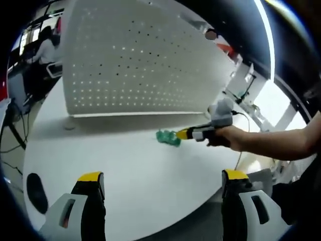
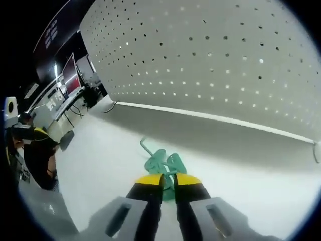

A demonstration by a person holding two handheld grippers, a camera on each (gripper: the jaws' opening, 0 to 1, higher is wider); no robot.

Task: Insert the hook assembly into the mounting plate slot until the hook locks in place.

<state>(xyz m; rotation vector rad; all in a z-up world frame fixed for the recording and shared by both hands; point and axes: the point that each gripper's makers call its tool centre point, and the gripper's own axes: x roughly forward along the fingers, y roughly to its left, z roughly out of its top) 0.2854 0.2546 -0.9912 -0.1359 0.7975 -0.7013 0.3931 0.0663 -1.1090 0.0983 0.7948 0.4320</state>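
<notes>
A green plastic hook assembly (image 1: 168,137) rests low over the white table (image 1: 125,165), in front of the upright white perforated mounting plate (image 1: 145,60). In the left gripper view, a hand brings my right gripper (image 1: 181,134) in from the right, with its yellow tips at the hook. The right gripper view shows that gripper (image 2: 168,181) shut on the green hook assembly (image 2: 161,161), whose thin wire end points toward the mounting plate (image 2: 225,60). My left gripper (image 1: 163,175) hangs wide open near the table's front edge, holding nothing.
A dark oval object (image 1: 36,191) lies at the table's left front. The plate's small foot (image 1: 69,126) stands at its left corner. A seated person (image 1: 47,47) and desks with monitors (image 2: 70,75) are far behind. A person (image 2: 30,145) stands at the left.
</notes>
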